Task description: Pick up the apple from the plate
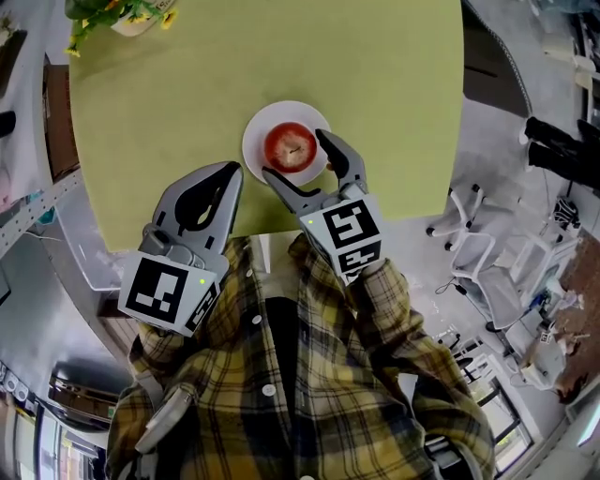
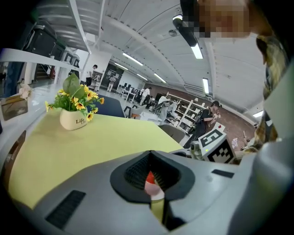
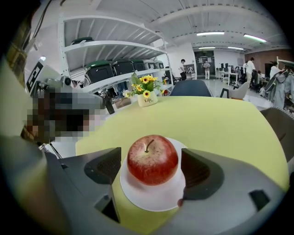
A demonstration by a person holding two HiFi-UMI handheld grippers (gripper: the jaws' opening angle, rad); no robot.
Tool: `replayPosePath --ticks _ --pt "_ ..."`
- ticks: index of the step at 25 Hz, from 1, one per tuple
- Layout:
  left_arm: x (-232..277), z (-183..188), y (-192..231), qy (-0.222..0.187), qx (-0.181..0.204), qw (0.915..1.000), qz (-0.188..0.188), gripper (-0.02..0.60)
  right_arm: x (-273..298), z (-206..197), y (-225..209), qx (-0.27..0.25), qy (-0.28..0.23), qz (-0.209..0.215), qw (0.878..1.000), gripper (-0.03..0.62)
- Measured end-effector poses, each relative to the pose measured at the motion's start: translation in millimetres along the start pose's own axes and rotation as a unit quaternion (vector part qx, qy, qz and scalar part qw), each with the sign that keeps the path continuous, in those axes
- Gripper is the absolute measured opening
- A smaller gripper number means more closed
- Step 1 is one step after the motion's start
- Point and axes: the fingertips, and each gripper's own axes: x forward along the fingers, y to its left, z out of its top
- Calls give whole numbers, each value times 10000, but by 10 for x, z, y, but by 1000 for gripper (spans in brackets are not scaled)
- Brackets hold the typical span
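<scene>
The wearer's yellow-and-brown plaid shirt fills the bottom of the head view, and both grey two-jaw tongs reach forward from it.

The left gripper hangs over the near edge of the yellow-green tabletop, to the left of the plate. Its jaws are pressed together with nothing between them. Its own view shows the dark ribbed pads meeting, with only a sliver of red and white visible through the small gap behind them.

The right gripper is further forward, with its jaws spread wide. They flank the round red apple with a short brown stem, one jaw on each side. In the right gripper view, a strip of plate and table shows between each dark pad and the fruit's skin, so neither pad is touching it.

The apple sits upright in the middle of a small round white plate. The plate lies flat on the table near the person's edge, and the jaw tips reach over its rim.

Past the plate the tabletop runs on bare to its far left corner, where a small white pot of yellow flowers and green leaves stands well apart from the plate.

Beyond the table, white office chairs stand on the grey floor to the right. The gripper views show white shelving and several distant people under strip lights.
</scene>
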Motion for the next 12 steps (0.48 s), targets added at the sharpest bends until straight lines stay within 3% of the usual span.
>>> replayPosePath --ticks 12 --pt "7 -165 158 71 -166 9998 101 6 218 -120 -3 -153 158 48 9997 380"
